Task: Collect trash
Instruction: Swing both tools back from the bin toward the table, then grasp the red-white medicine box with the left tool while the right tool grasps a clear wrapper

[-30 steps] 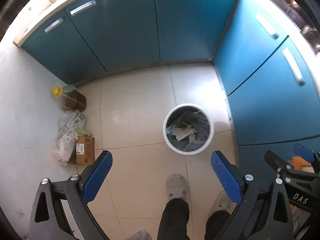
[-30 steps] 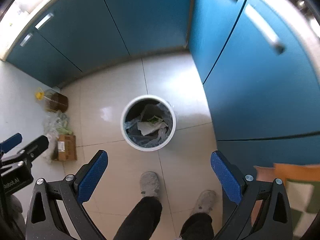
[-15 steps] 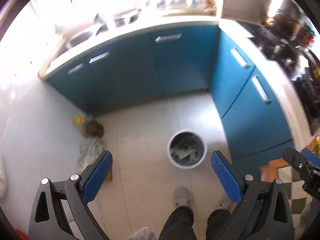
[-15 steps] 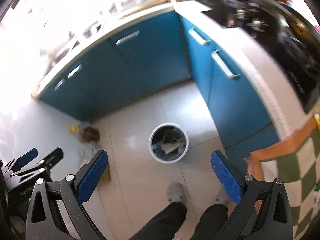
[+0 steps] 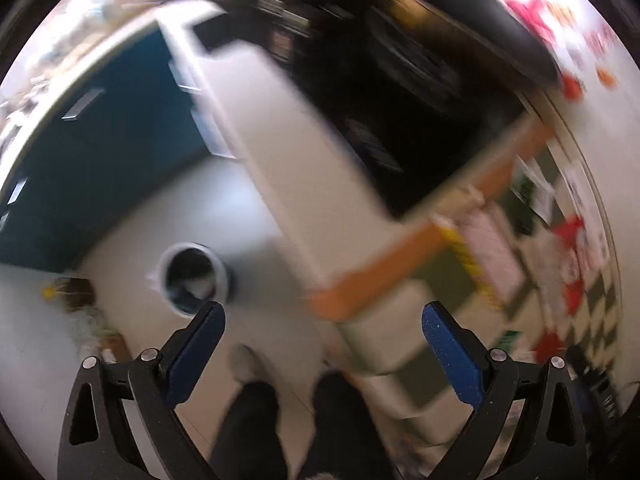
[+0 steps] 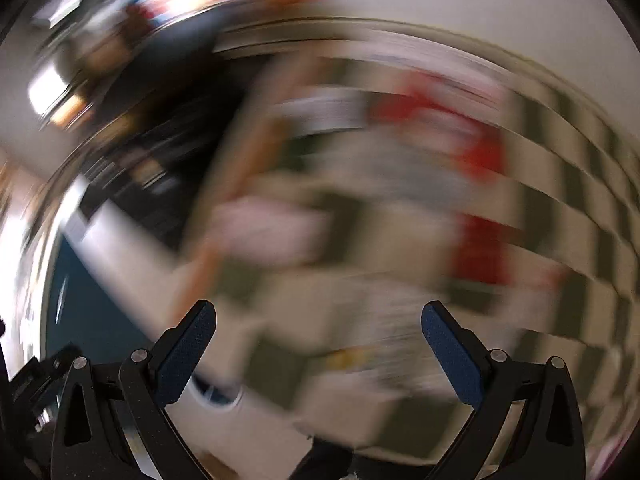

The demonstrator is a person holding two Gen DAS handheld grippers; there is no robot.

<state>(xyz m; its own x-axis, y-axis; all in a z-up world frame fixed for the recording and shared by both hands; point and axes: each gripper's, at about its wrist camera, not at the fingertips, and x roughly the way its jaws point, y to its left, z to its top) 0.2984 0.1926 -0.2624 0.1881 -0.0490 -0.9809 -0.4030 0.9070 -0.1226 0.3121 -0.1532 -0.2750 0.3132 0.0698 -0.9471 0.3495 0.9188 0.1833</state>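
**A:** Where does the trash bin sit relative to the grippers?

**B:** In the left wrist view the white round bin (image 5: pixel 194 278) stands on the pale floor (image 5: pixel 168 208), just above and touching the tip of the left-hand blue pad of the left gripper (image 5: pixel 322 344). That gripper's jaws are spread wide and nothing is between them. The person's dark trouser legs (image 5: pixel 296 428) and a grey shoe (image 5: pixel 246 362) show through the gap.

**A:** And the right gripper?

**B:** The right gripper (image 6: pixel 318 346) is also wide open and holds nothing. In its view only a sliver of the bin's white rim (image 6: pixel 218 398) peeks out low, beside the left-hand pad.

**A:** What is inside the bin?

**B:** Dark, with a few pale scraps near the bottom edge; blur keeps me from naming them.

**A:** Any trash to collect?

**B:** A checkered green-and-cream cloth (image 5: pixel 592 292) lies to the right, with red (image 5: pixel 570 236) and pinkish-white (image 5: pixel 494 252) items on it. In the right wrist view the same checks (image 6: pixel 580 216) and red patches (image 6: pixel 480 152) sit ahead of the open jaws, smeared badly. What those items are, I cannot tell.

**A:** Anything else?

**B:** Teal cabinets (image 5: pixel 92 152) at left, a white counter (image 5: pixel 280 160) with a black surface (image 5: pixel 400 92) on it, and a blurred heap on the floor at far left (image 5: pixel 80 304). The other gripper's black frame pokes in at the right view's lower left (image 6: pixel 36 384).
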